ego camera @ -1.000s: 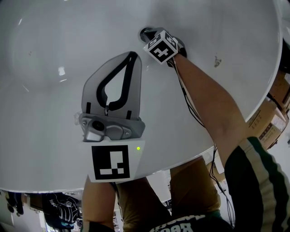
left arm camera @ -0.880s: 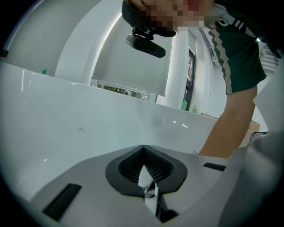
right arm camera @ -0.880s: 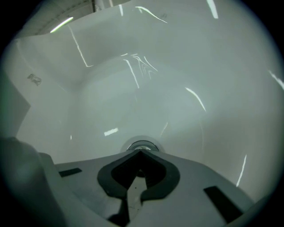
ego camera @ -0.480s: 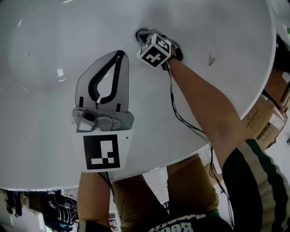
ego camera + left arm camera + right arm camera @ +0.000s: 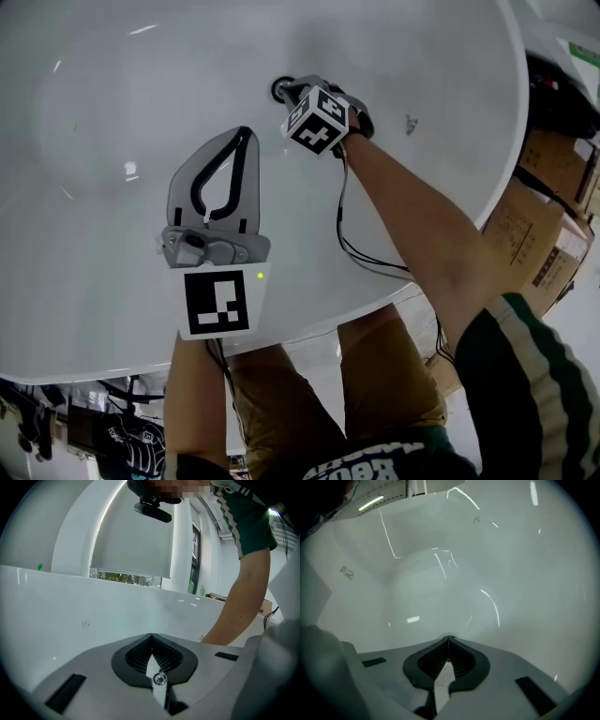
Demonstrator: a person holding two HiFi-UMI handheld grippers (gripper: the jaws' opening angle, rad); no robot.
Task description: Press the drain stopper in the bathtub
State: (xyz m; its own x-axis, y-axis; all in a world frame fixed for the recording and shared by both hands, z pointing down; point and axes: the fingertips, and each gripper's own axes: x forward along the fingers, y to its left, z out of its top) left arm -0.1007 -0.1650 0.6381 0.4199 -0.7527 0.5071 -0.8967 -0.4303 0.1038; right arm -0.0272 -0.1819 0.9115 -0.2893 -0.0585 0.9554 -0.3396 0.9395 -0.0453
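White bathtub [image 5: 94, 94]: smooth, glossy basin, seen from above in the head view, with its curved rim running along the bottom and right of that view. Left gripper [image 5: 246, 132]: held over the near part of the basin, well apart from the drain; its fingers are pressed together at the tips, with nothing between them, as is confirmed in the left gripper view [image 5: 151, 635], where only the far tub wall is seen beyond them. Drain stopper [image 5: 278, 89]: a small dark round fitting, set in the tub floor at the upper middle of the head view. Right gripper [image 5: 292, 91]: pointed steeply down, with its tips just beside the stopper; whether contact is made cannot be told. In the right gripper view its fingers [image 5: 448, 639] are shown closed tip to tip and empty, with bare tub floor beyond. Marker cube [image 5: 317, 120]: carried on the right gripper. Forearm [image 5: 422, 225]: stretched across the rim toward the drain. Black cable [image 5: 352, 248]: hung from the right gripper across the tub edge. Small dark speck [image 5: 410, 123]: noted on the tub wall, right of the cube. Cardboard boxes [image 5: 548, 178]: stacked outside the tub, at far right.
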